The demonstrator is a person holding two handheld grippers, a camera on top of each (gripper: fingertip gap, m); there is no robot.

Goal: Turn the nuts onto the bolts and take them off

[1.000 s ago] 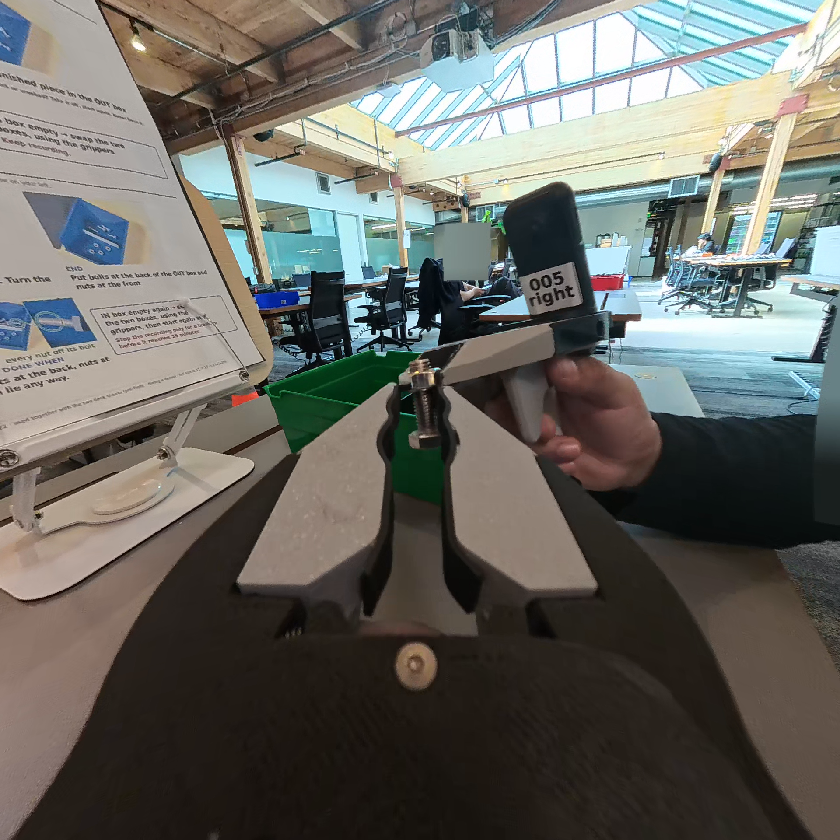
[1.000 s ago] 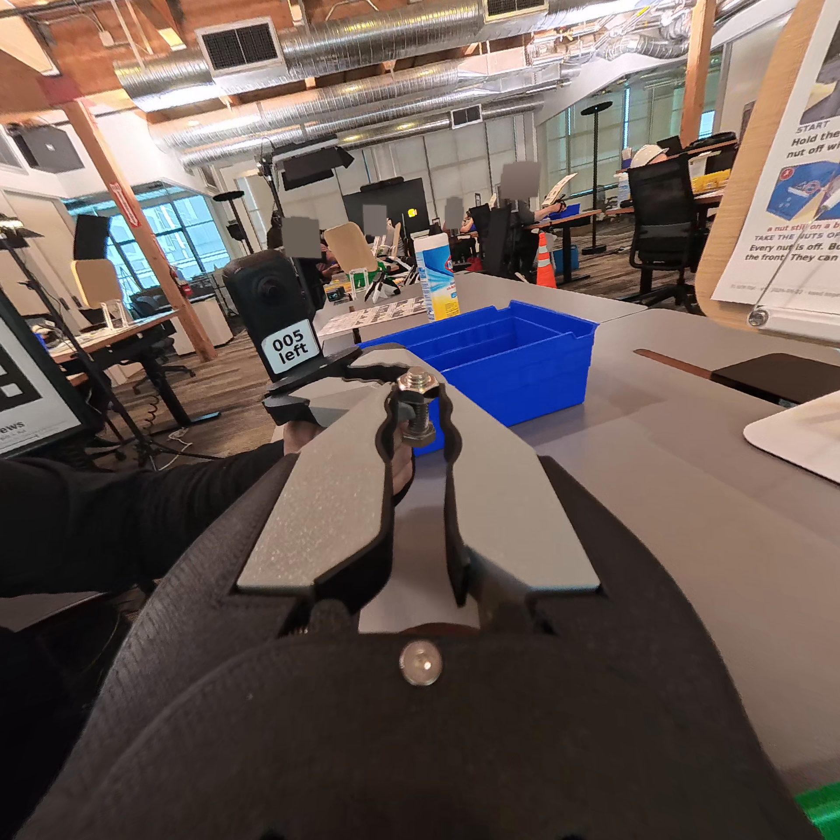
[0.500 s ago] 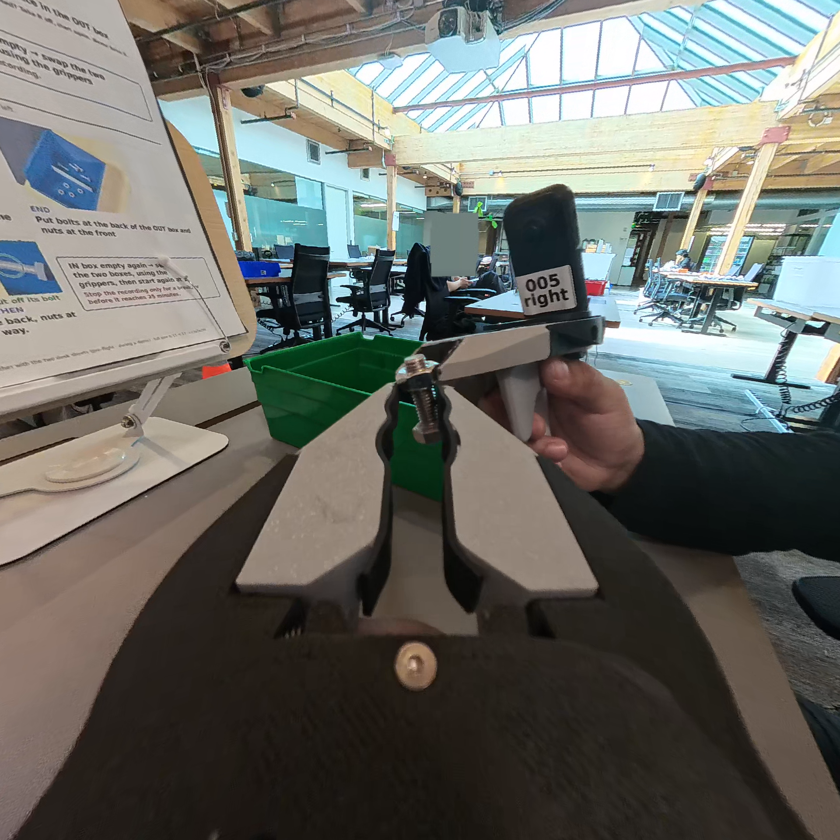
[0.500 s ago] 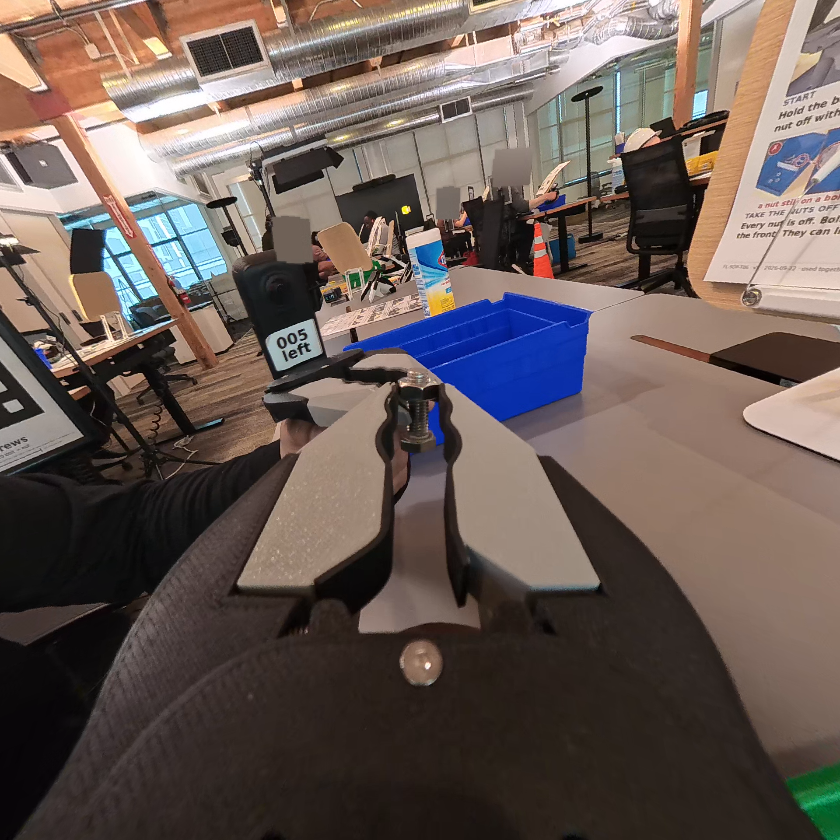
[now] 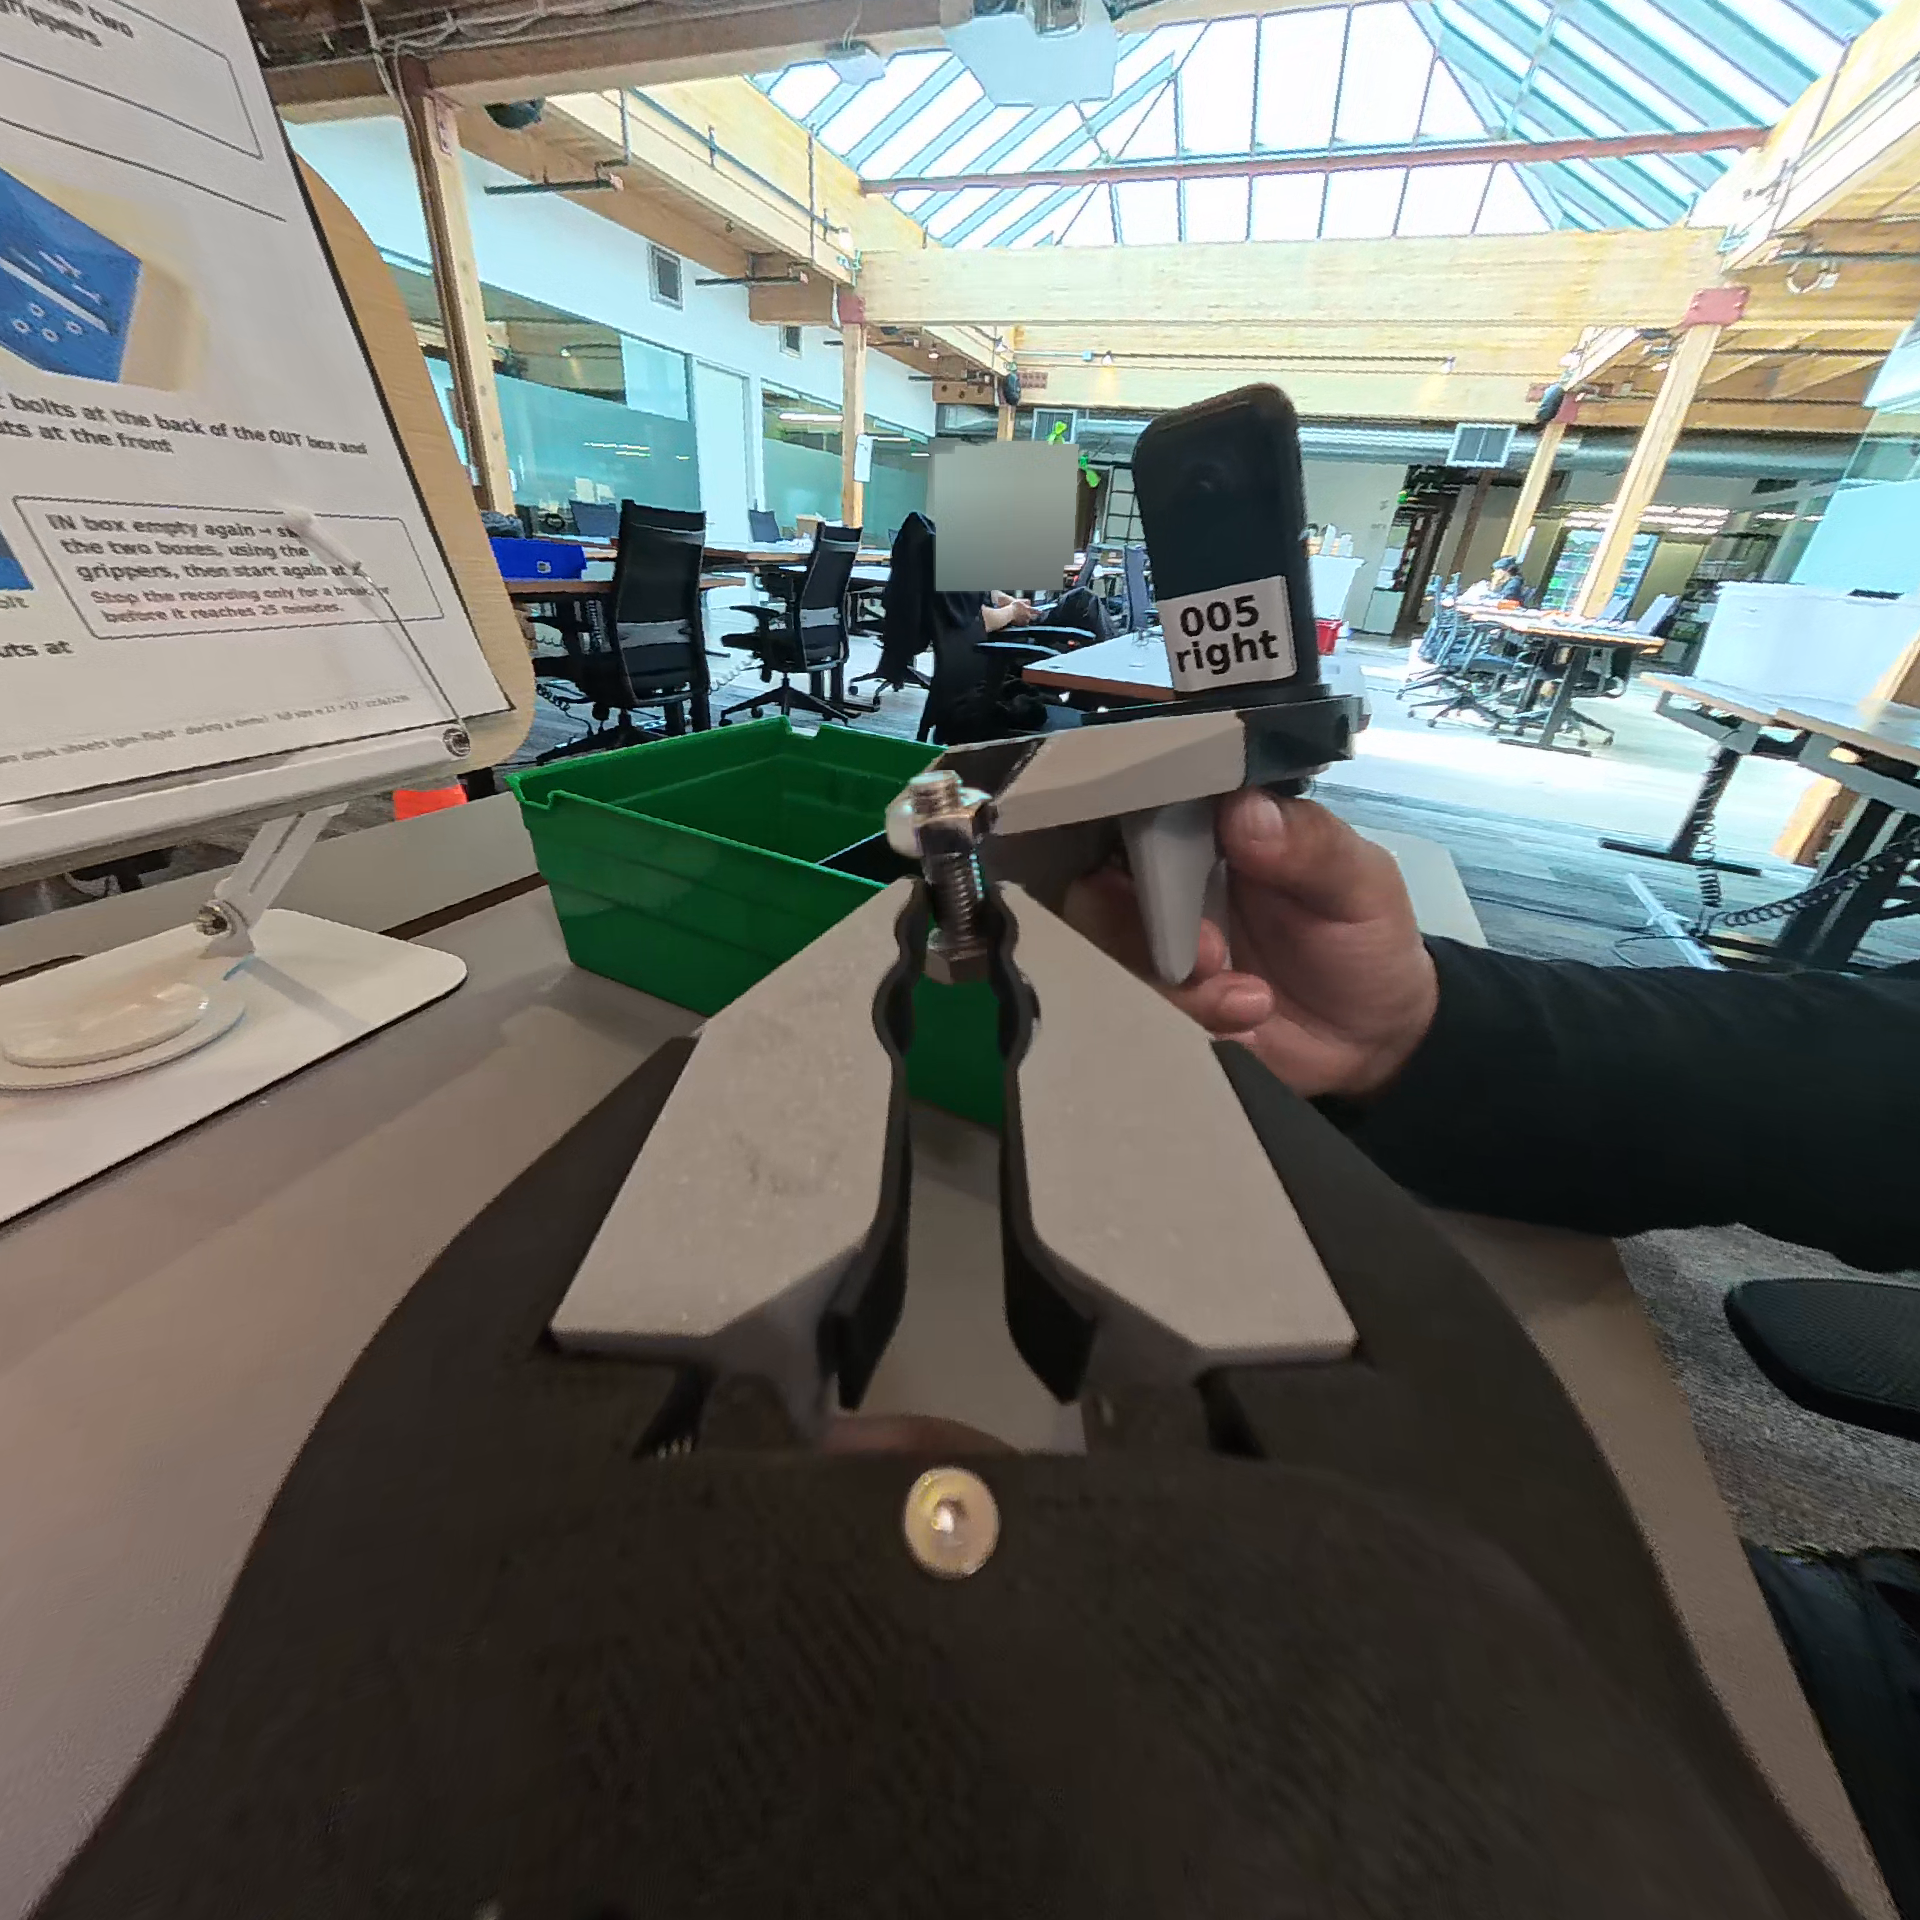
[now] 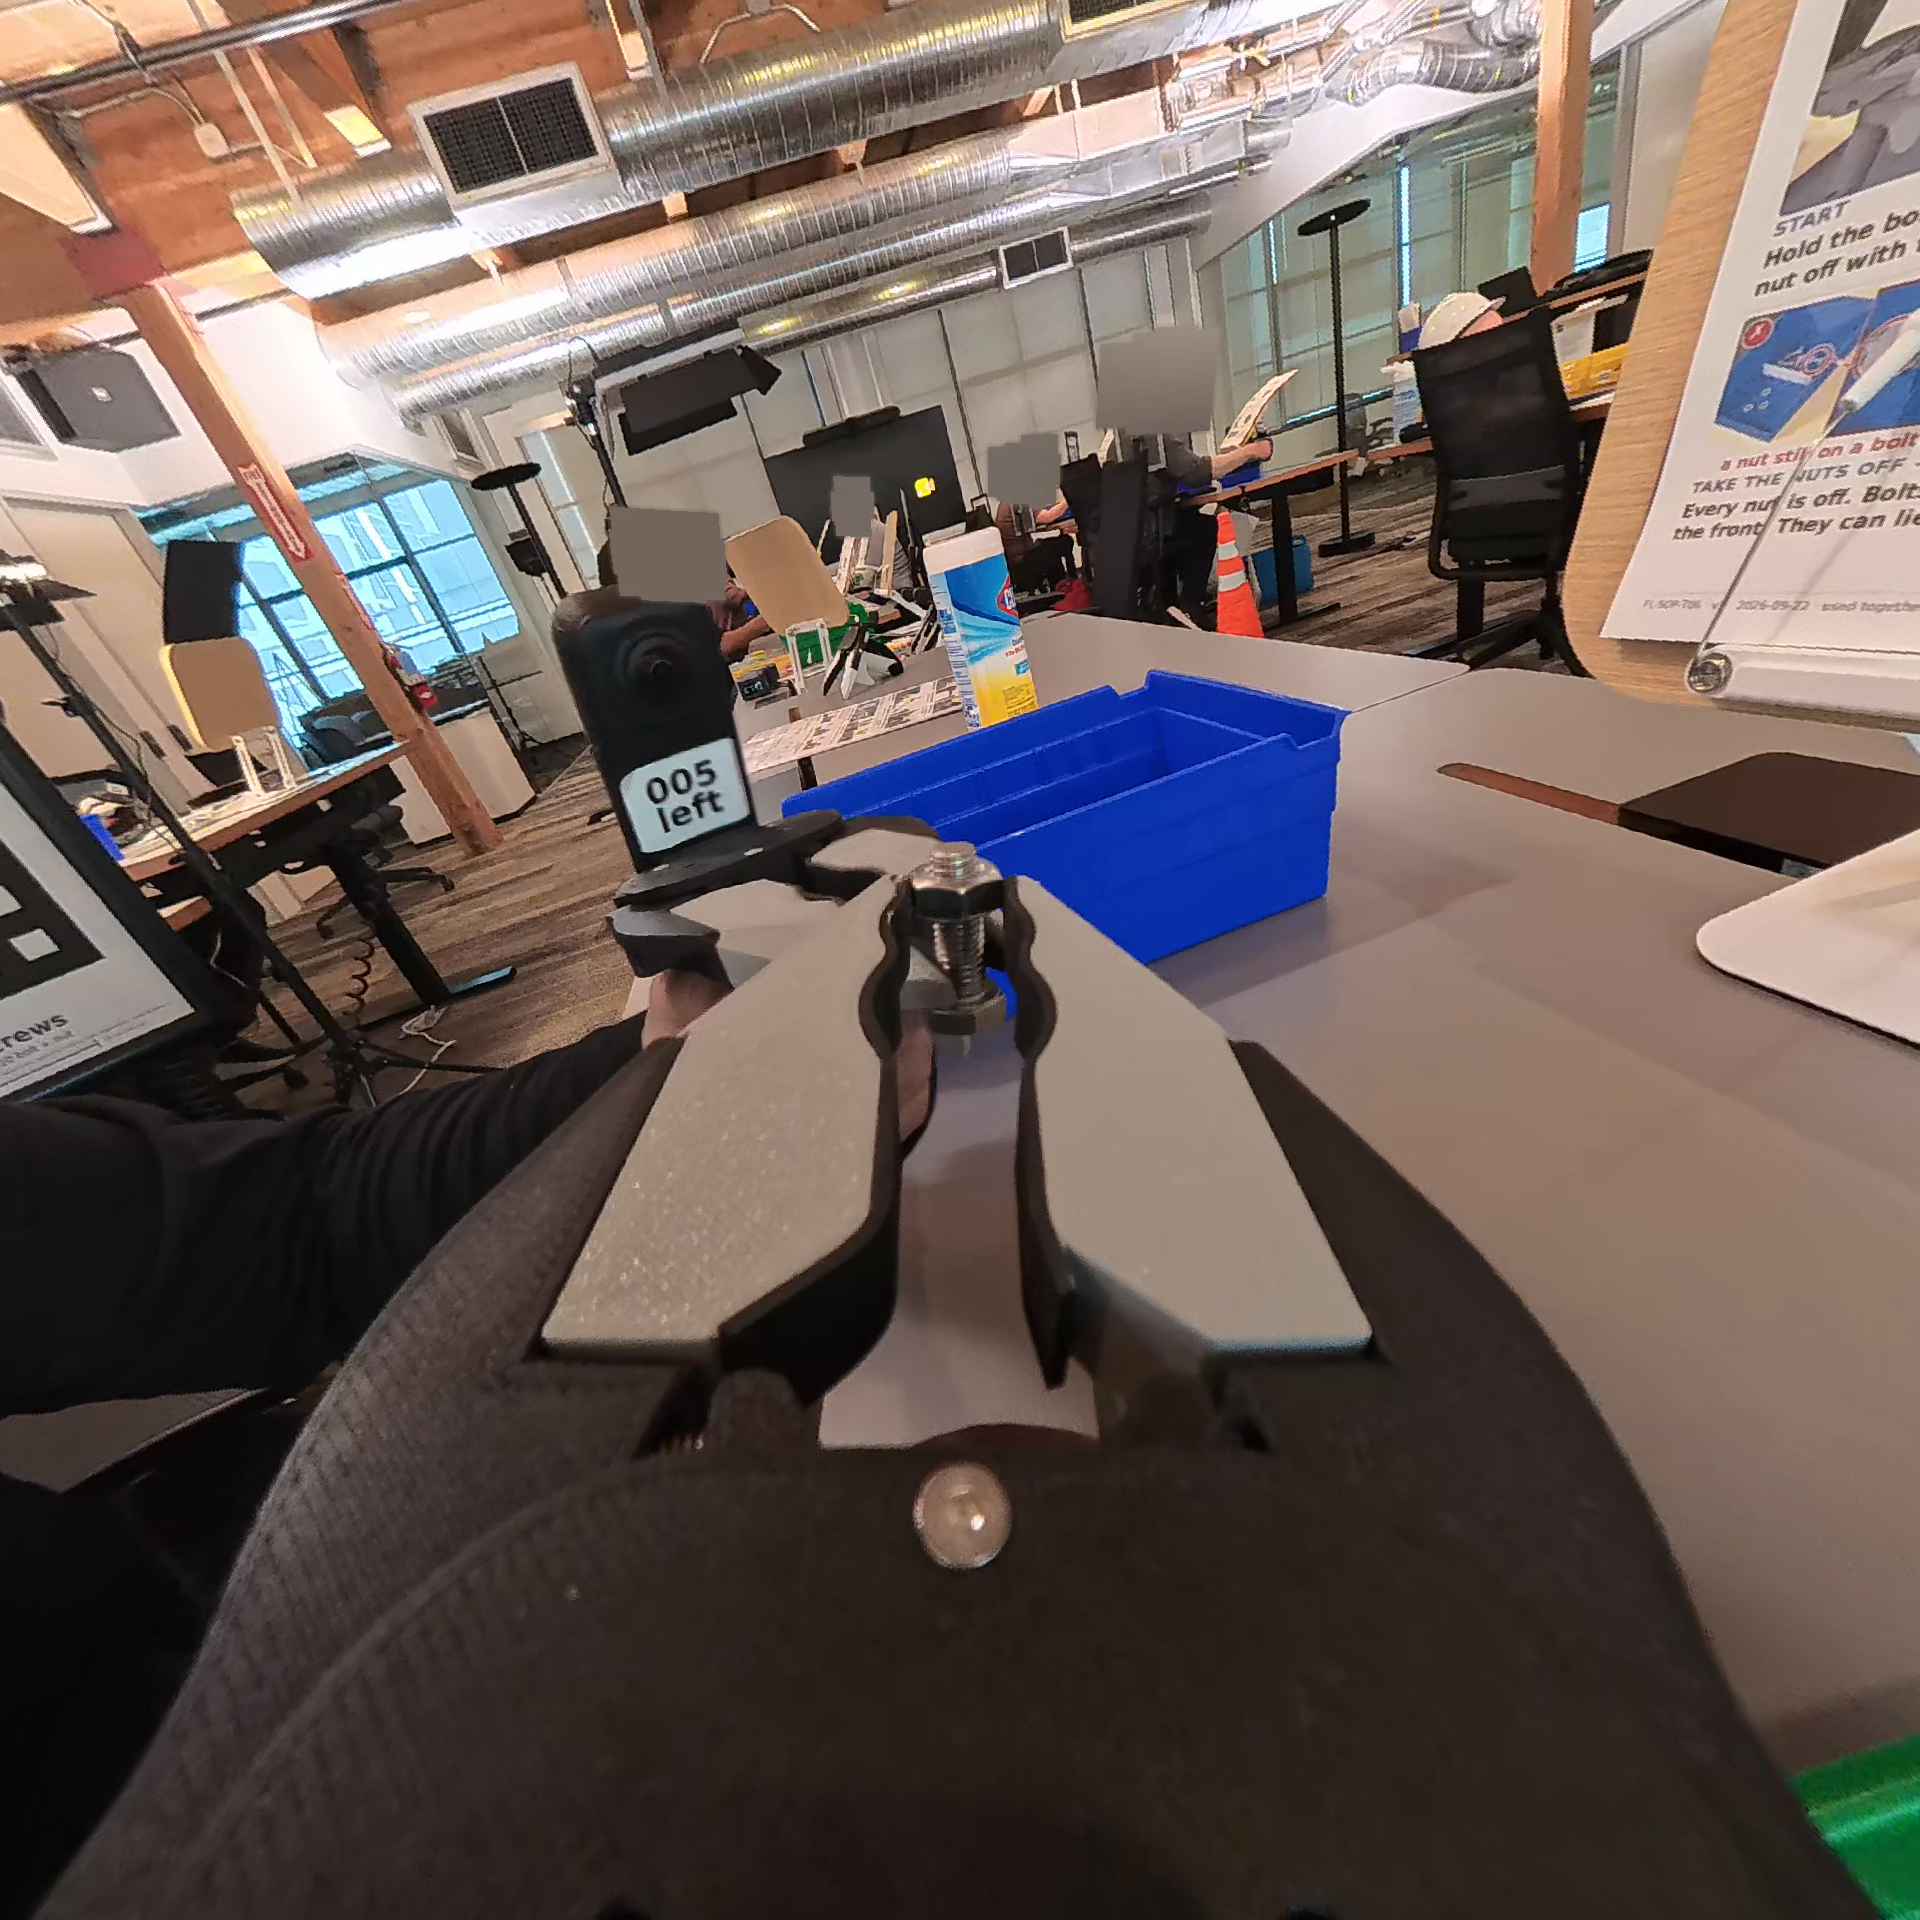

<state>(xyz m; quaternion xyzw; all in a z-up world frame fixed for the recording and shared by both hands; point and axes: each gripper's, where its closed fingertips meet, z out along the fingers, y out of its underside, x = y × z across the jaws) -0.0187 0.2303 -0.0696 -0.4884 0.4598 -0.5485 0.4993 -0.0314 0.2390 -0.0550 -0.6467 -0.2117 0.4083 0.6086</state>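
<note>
Both grippers have swung toward the green bin (image 5: pixel 717 852) at 11 o'clock; left gripper (image 5: pixel 956 961) clamps the bolt (image 5: pixel 954 899) head, right gripper (image 6: pixel 956 914) seemingly pinches the nut (image 6: pixel 954 894), which could cross-thread or slip if tilted.

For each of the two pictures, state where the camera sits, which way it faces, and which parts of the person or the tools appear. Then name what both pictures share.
Left wrist view: sits on the left tool, faces the green bin; the right tool and its hand show.
Right wrist view: sits on the right tool, faces the blue bin; the left tool and a dark sleeve show.
Shared: the bolt with its nut.
</note>
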